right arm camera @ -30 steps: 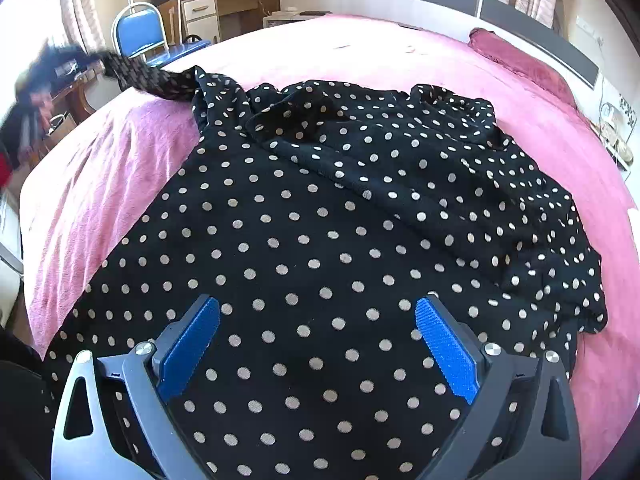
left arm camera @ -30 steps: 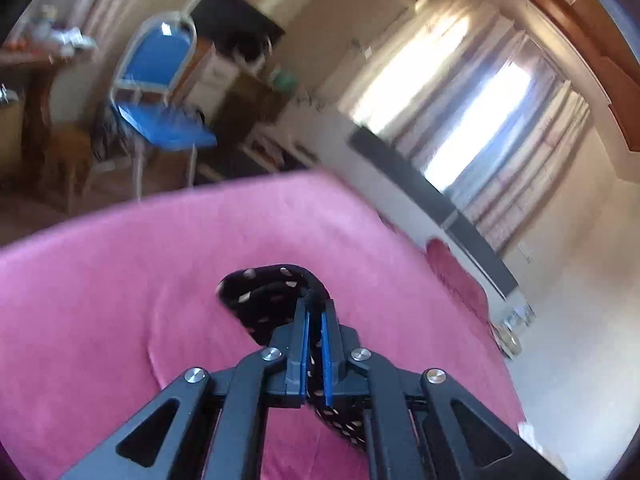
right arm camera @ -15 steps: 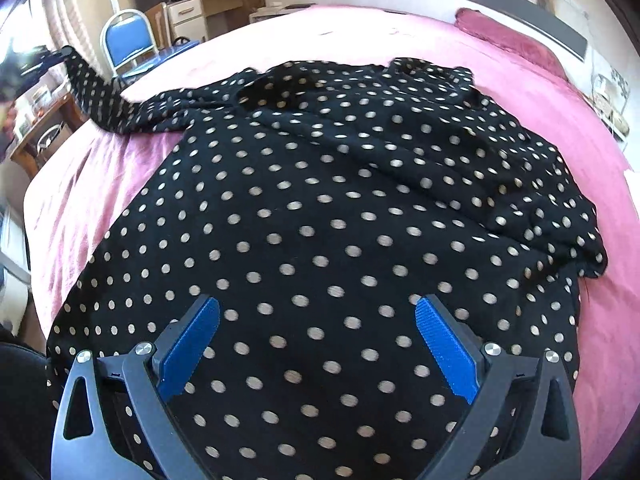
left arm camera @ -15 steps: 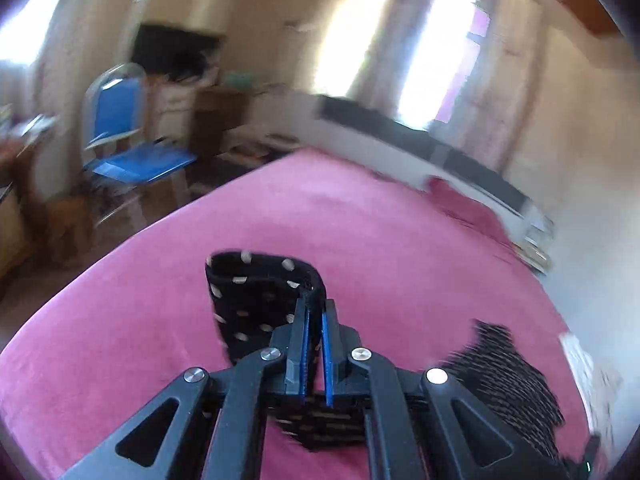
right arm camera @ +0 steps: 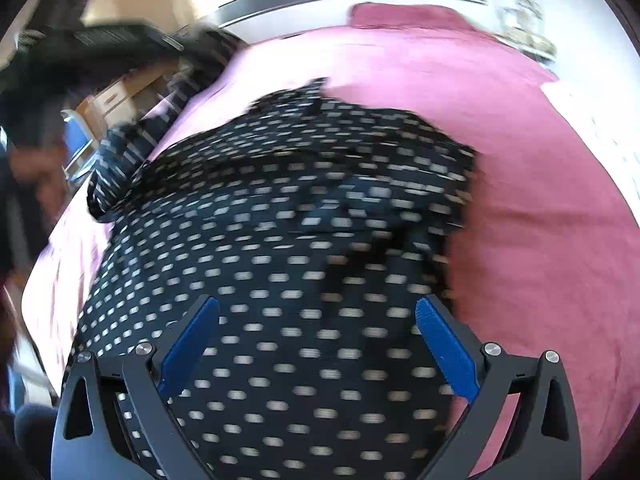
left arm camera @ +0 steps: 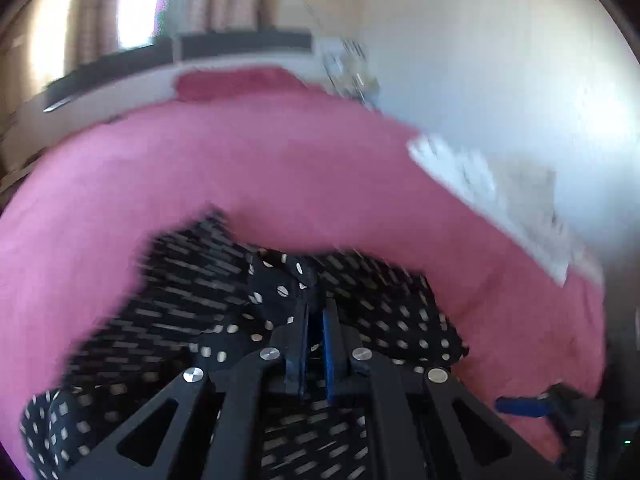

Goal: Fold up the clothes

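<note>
A black dress with white polka dots (right arm camera: 300, 240) lies spread on the pink bed (right arm camera: 520, 160). My left gripper (left arm camera: 316, 308) is shut on a bunched end of the dress (left arm camera: 280, 284) and holds it just above the rest of the fabric (left arm camera: 192, 292). The right wrist view shows that gripper as a blurred black shape (right arm camera: 176, 46) at the upper left, with a strip of dress (right arm camera: 160, 128) trailing down from it. My right gripper (right arm camera: 320, 340) hovers open over the near part of the dress, nothing between its blue pads (right arm camera: 448, 348). One blue pad (left arm camera: 520, 406) shows in the left wrist view.
A dark pink pillow (left arm camera: 236, 82) lies against the grey and white headboard (left arm camera: 240, 42). Small items stand on a bedside stand (left arm camera: 352, 68) by the wall. A white cloth (left arm camera: 480, 184) lies at the bed's right edge. A blue chair (right arm camera: 78, 136) stands left of the bed.
My left gripper has swung fast to the right, rolling as it went, carrying the dress end from the bed's left side over the body of the dress. The right gripper shifted and stays open.
</note>
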